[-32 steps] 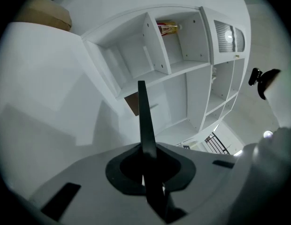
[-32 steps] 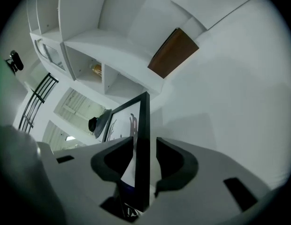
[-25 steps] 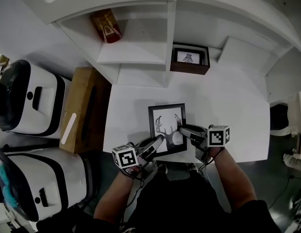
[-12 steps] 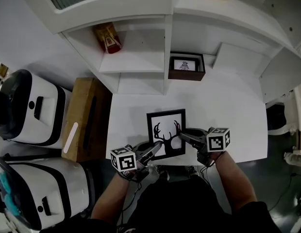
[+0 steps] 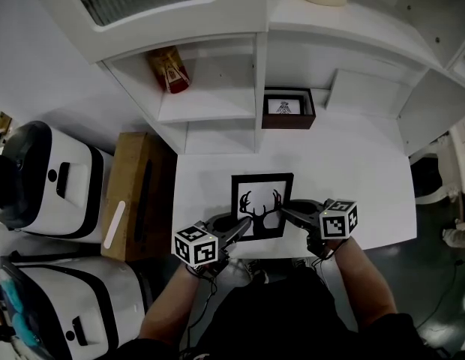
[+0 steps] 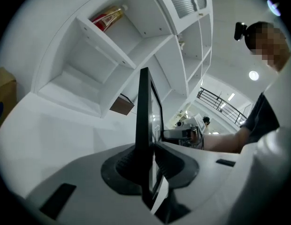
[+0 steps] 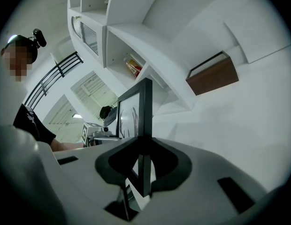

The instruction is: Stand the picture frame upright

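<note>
The picture frame point(image 5: 262, 205), black-edged with an antler drawing, is near the front edge of the white desk point(image 5: 352, 171), tipped up off the surface. My left gripper point(image 5: 244, 226) holds its left edge and my right gripper point(image 5: 286, 210) its right edge. In the left gripper view the frame's black edge point(image 6: 144, 107) runs up between the jaws of the left gripper point(image 6: 150, 149), which have just been opening, pads still against it. In the right gripper view the frame point(image 7: 146, 107) stands between the jaws of the right gripper point(image 7: 144, 149), which have just been closing onto it.
A small framed picture in a brown box point(image 5: 287, 107) stands at the back of the desk under white shelves. A red packet point(image 5: 169, 69) lies in a shelf bay. A cardboard box point(image 5: 135, 193) and white-and-black machines point(image 5: 45, 178) are on the left.
The frame lay flat on the desk a second ago; its far edge has since come up. My right gripper has risen with it, and both grippers have rolled at the frame's sides.
</note>
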`<state>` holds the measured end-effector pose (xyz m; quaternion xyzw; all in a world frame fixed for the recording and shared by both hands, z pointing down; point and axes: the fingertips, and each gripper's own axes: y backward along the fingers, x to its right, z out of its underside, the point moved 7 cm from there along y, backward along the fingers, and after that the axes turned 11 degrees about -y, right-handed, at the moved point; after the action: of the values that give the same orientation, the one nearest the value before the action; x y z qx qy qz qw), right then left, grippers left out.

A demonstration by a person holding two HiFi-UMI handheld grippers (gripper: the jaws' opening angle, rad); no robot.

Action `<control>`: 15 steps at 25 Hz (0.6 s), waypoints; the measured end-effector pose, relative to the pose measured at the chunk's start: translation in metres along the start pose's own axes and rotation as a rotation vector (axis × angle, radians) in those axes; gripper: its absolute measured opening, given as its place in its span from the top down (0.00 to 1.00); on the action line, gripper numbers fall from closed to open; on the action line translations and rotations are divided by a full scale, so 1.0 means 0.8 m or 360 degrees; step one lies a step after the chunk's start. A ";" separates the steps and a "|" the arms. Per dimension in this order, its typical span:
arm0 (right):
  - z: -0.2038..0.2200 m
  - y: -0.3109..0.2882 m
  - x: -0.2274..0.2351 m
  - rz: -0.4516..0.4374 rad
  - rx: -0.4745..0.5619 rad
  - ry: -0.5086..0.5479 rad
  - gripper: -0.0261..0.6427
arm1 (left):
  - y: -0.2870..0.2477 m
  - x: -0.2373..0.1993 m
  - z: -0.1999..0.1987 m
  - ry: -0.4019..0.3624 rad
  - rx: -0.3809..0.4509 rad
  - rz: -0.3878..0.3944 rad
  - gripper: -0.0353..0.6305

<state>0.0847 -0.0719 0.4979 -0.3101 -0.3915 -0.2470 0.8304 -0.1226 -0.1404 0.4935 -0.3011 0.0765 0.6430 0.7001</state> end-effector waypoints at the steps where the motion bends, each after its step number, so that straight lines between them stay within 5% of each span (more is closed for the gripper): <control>1: -0.001 -0.001 -0.001 0.0007 0.0011 0.0013 0.86 | 0.001 -0.003 -0.002 -0.0044 -0.0024 -0.0021 0.81; 15: -0.024 -0.025 -0.023 0.0205 0.0042 0.0379 0.86 | -0.003 -0.040 -0.033 -0.0559 -0.0361 -0.0318 0.67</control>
<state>0.0708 -0.0960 0.4800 -0.2922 -0.2726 -0.2230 0.8891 -0.1184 -0.1814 0.4891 -0.2674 -0.1497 0.6174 0.7245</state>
